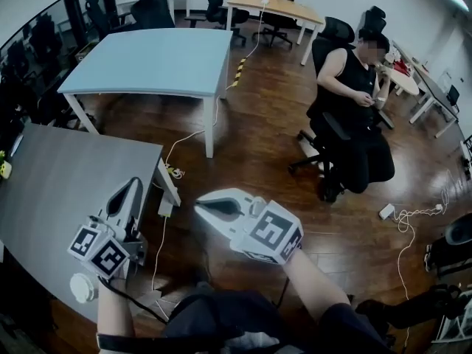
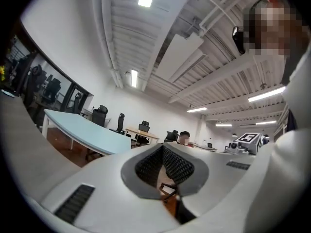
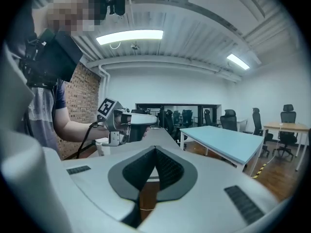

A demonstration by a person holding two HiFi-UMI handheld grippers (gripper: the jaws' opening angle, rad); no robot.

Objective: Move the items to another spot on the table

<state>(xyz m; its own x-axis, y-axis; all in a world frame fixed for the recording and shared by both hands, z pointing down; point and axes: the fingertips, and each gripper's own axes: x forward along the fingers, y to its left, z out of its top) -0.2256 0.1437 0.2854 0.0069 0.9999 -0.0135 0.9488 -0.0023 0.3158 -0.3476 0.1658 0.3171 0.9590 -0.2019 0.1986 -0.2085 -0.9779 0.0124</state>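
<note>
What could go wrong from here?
1. Both the left tool and right tool are shut and empty; reaching an item like that would shove it rather than grip it.
2. The left tool hangs by the edge of the grey table and could clip it.
3. The floor cable beside the table leg could snag a foot.

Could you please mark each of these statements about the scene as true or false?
1. The left gripper is shut and empty. True.
2. The right gripper holds a cup. False: it is shut on nothing.
3. The seated person sits at the blue table. False: that person sits apart from it, further right in the head view.
4. A white cable lies on the wooden floor. True.
</note>
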